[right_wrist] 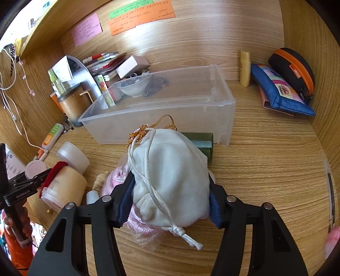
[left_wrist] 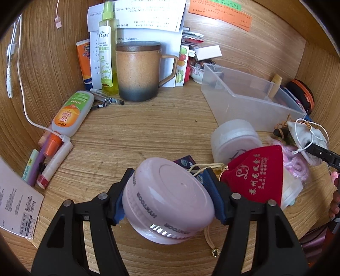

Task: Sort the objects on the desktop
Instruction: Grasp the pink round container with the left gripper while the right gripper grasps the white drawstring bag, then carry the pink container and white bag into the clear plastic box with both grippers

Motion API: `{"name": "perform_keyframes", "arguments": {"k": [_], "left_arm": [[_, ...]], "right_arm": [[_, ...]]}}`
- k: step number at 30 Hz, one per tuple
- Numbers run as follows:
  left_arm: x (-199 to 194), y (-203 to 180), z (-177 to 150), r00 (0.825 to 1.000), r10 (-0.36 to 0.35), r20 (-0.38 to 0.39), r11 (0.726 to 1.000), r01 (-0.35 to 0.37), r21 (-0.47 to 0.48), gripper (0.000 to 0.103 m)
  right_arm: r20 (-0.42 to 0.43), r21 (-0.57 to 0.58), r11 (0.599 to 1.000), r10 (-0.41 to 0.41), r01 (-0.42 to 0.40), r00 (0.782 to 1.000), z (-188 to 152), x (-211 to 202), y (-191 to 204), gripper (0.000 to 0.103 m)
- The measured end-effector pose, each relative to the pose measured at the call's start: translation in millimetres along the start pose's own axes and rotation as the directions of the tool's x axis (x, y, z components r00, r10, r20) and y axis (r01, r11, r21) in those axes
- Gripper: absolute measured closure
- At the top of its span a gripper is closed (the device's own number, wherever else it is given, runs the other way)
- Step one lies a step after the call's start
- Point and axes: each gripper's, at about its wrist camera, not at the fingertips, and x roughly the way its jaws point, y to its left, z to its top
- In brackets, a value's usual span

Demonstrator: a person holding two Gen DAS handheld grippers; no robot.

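My left hand-held gripper clamps the pink round case; my right hand-held gripper clamps the white drawstring pouch.

The bin hides most of the bowl behind it — its contents are too small to tell. The red pouch covers part of the jar; the notes' handwriting is unreadable.

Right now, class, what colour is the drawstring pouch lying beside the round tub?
The velvet drawstring pouch is red with white lettering, clearest in the left wrist view.
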Motion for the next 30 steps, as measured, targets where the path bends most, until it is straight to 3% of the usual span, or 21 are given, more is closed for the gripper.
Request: {"name": "perform_keyframes", "arguments": {"k": [14,30], "left_arm": [[-26,-19,33,0.996,-0.045,0.073,0.998,0.042,0.045,0.039],[-14,-61,87,0.983,-0.174,0.052,0.977,0.166,0.131,0.039]], "right_arm": [[0.092,-0.090,0.994,-0.060,0.068,0.994,14,-40,-1,0.048],[0.077,-0.268,0.958,-0.081,0.099,0.994,45,-33,5,0.048]]}}
